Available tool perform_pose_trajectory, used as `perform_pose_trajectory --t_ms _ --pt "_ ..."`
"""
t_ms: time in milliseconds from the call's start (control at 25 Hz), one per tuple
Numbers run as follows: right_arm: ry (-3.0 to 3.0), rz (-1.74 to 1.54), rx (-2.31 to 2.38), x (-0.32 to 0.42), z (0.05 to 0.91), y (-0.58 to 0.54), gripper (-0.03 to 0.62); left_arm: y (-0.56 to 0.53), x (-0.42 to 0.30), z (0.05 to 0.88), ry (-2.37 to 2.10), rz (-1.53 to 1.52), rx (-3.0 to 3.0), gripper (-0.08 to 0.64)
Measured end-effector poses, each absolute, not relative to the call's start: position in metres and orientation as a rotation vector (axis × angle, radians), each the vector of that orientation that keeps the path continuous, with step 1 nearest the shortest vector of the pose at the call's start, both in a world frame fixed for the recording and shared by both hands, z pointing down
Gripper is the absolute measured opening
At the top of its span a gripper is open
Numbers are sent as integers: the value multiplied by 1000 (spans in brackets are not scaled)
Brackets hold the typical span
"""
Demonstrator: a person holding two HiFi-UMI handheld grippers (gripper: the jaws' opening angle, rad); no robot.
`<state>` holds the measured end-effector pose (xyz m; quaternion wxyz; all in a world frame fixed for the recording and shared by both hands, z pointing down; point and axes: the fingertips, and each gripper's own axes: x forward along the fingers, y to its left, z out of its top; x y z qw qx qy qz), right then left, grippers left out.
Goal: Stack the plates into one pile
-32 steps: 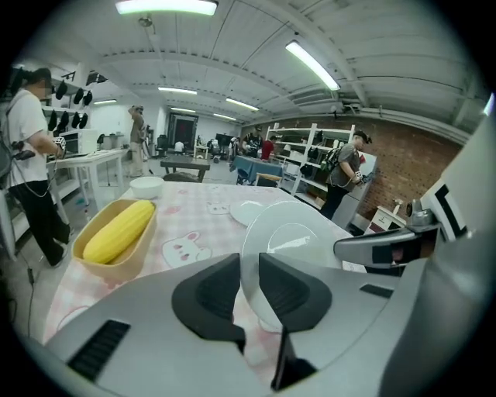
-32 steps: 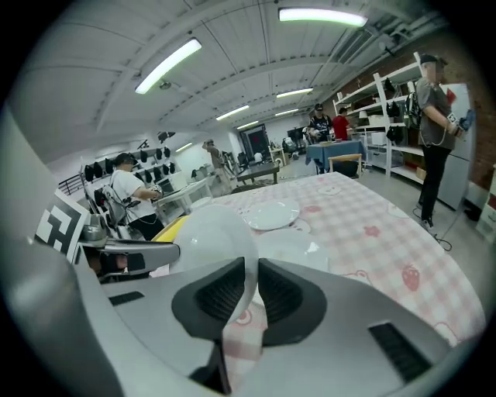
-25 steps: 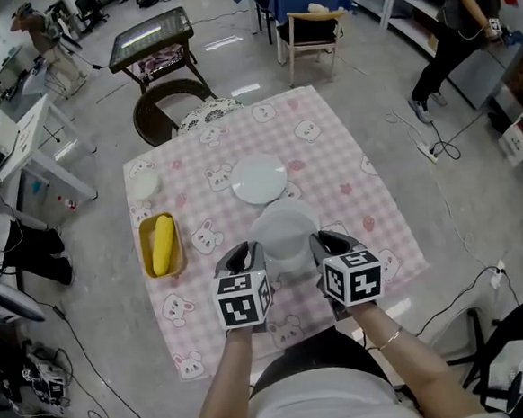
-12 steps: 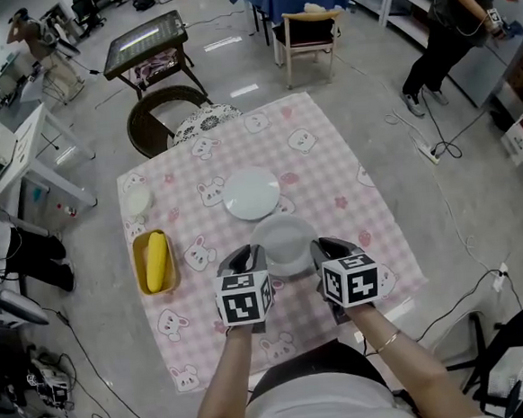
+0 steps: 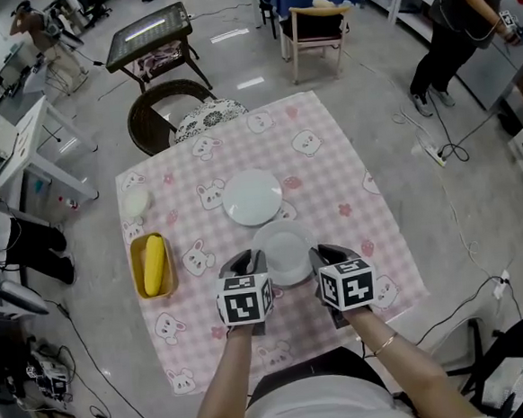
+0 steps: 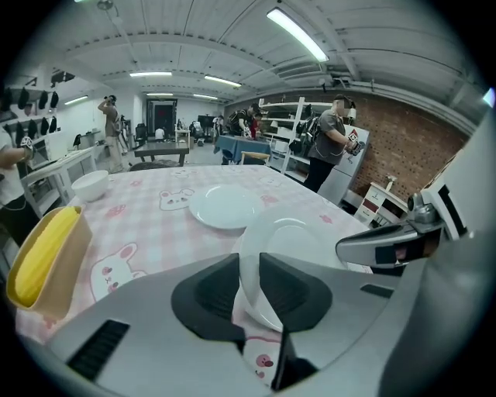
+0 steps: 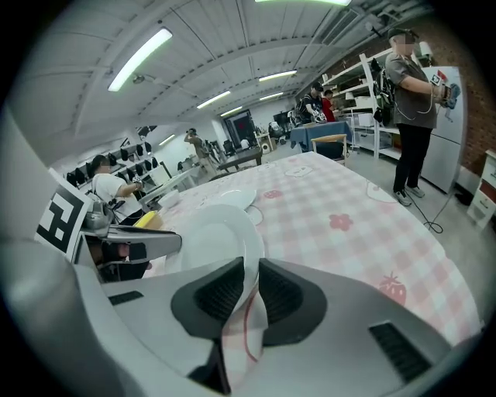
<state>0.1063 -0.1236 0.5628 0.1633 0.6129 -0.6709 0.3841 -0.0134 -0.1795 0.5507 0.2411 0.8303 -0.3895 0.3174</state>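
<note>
plate (image 5: 285, 256) sank, pinched by left gripper (image 5: 250, 264) and right gripper (image 5: 319, 257), jaws just easing; tray (image 5: 135, 255) holds banana (image 5: 154, 264).

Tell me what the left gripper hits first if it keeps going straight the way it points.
The left gripper is shut on the near plate and points down, so it likely drives that plate into the tablecloth first; the far plate lies beyond, though depth is unclear.

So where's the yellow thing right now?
In the head view the yellow thing lies in a yellow tray at the left of the table, nearer the person than the small white bowl, left of the held plate.
</note>
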Motion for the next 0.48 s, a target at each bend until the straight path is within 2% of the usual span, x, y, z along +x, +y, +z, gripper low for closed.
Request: perform_pose_trajectory --t_ms 480 --pt "-1902 1060 1680 106 576 -132 74 -186 -15 569 -1084 919 2225 94"
